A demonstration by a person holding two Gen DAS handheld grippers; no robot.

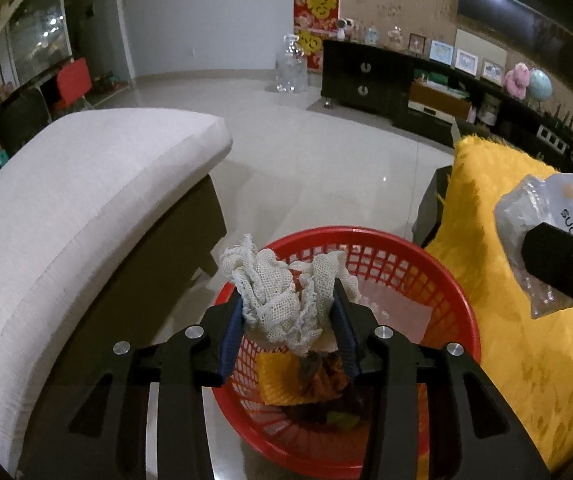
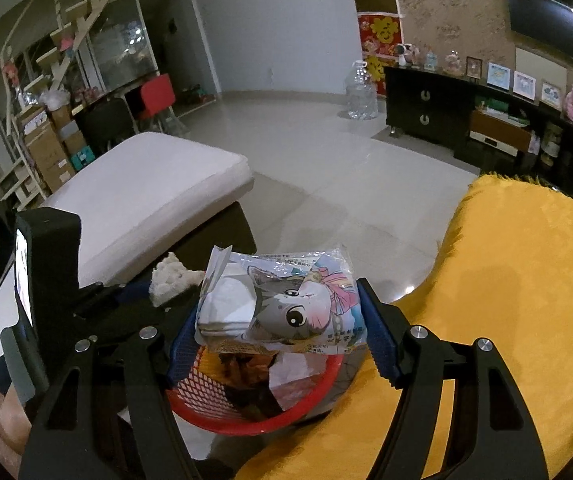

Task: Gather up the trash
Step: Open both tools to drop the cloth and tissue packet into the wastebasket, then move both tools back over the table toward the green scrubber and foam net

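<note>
Both tongs loaded, poised over the basket.

Left tongs point(image 1: 292, 312) clamped on crumpled gauze cloth point(image 1: 286, 296); right tongs point(image 2: 282, 320) clamped on cartoon-printed wrapper point(image 2: 282, 304). Directly below and just ahead: red basket point(image 1: 438, 280), already part full. Best to lower inside the rim, then part the jaws, clear of yellow cover point(image 2: 506, 280) at right.

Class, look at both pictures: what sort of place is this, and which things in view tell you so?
Most likely a home living room: a cushioned sofa, a long dark media cabinet bearing framed pictures and toys, and red festive paper decorations on the far wall.
</note>
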